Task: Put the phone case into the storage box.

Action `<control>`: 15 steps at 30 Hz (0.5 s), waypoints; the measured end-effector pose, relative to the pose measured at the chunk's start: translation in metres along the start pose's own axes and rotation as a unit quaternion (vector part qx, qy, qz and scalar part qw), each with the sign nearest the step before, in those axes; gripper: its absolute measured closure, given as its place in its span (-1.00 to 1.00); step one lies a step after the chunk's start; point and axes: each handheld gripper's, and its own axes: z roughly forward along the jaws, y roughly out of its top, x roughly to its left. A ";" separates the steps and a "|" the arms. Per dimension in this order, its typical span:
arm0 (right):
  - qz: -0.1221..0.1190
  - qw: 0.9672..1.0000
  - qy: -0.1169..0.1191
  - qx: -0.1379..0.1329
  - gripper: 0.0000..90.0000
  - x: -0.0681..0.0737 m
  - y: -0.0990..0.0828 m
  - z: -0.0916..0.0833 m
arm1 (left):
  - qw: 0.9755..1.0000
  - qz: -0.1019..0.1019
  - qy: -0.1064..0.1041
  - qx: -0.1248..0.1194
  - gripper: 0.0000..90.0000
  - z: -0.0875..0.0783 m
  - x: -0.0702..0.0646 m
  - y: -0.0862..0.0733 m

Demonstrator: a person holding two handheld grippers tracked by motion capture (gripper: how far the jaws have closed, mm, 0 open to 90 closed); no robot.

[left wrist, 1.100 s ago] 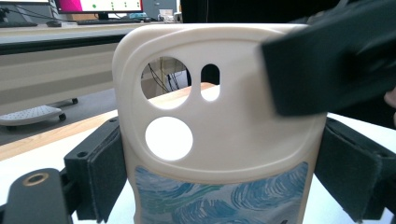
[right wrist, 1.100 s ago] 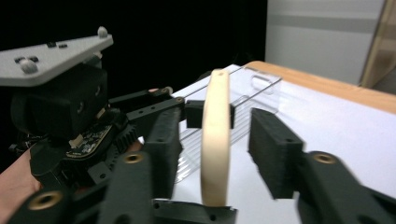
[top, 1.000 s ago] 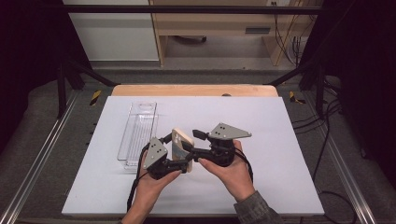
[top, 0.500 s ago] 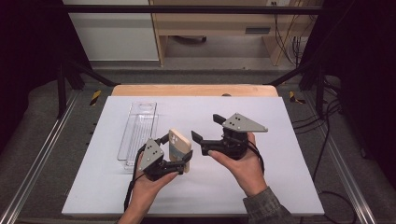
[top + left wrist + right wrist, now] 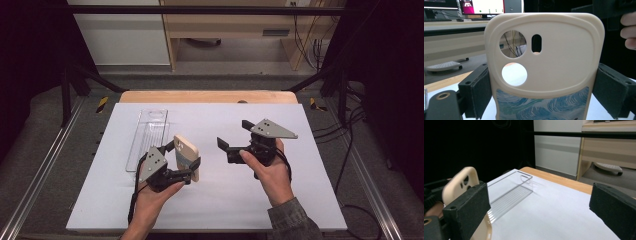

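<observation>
A cream phone case with a blue swirl print stands upright above the white table, with my left gripper shut on its two long edges. In the left gripper view the case shows camera cut-outs, and both pads press its sides. My right gripper is a hand's width to the right of the case, apart from it. Its jaws have just been opening and stand wide with nothing between them. The right gripper view has the gripper open over bare table, with the case at its left.
A clear plastic tray lies on the white board just behind and left of the case; it also appears as the tray in the right gripper view. A wooden edge runs along the back. Metal rails flank the table.
My right gripper has let go of the case, opened its jaws and drawn off to the right. The left gripper keeps hold of the case in about the same place.
</observation>
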 end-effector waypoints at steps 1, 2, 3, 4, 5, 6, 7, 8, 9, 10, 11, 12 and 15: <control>0.001 1.000 -0.005 0.001 -0.93 -0.002 -0.002 0.000 | 1.000 -0.001 0.000 0.000 -0.76 0.000 0.000 0.000; 0.001 1.000 -0.008 0.002 -0.93 -0.004 -0.004 0.000 | 1.000 -0.001 0.000 -0.001 -0.76 -0.001 0.001 0.001; 0.003 1.000 -0.011 0.003 -0.93 -0.006 -0.005 -0.001 | 1.000 -0.001 0.001 -0.002 -0.76 -0.001 0.001 0.001; 0.007 1.000 -0.015 0.005 -0.92 -0.008 -0.008 0.000 | 1.000 -0.001 0.001 -0.002 -0.76 -0.002 0.001 0.002; 0.007 1.000 -0.015 0.005 -0.92 -0.008 -0.008 0.000 | 1.000 -0.002 0.002 -0.003 -0.76 -0.002 0.001 0.002; 0.007 1.000 -0.019 0.010 -0.91 -0.011 -0.012 0.000 | 1.000 -0.002 0.004 -0.005 -0.76 -0.003 0.002 0.004; 0.007 1.000 -0.019 0.010 -0.91 -0.011 -0.012 0.000 | 1.000 -0.002 0.004 -0.005 -0.76 -0.003 0.002 0.004; 0.005 1.000 -0.021 0.013 -0.89 -0.012 -0.013 0.000 | 1.000 -0.001 0.006 -0.006 -0.76 -0.004 0.002 0.005; 0.004 1.000 -0.022 0.018 -0.90 -0.013 -0.015 0.000 | 1.000 0.001 0.008 -0.007 -0.76 -0.004 0.002 0.006; 0.005 1.000 -0.023 0.020 -0.90 -0.013 -0.016 0.000 | 1.000 0.005 0.011 -0.008 -0.76 -0.005 0.002 0.007; 0.005 0.999 -0.024 0.023 -0.90 -0.014 -0.020 0.000 | 1.000 0.008 0.013 -0.009 -0.76 -0.006 0.002 0.008; 0.005 0.999 -0.024 0.023 -0.90 -0.014 -0.020 0.000 | 1.000 0.007 0.014 -0.010 -0.76 -0.007 0.002 0.009; 0.007 0.999 -0.025 0.024 -0.90 -0.016 -0.025 -0.001 | 1.000 0.006 0.016 -0.013 -0.76 -0.009 0.004 0.012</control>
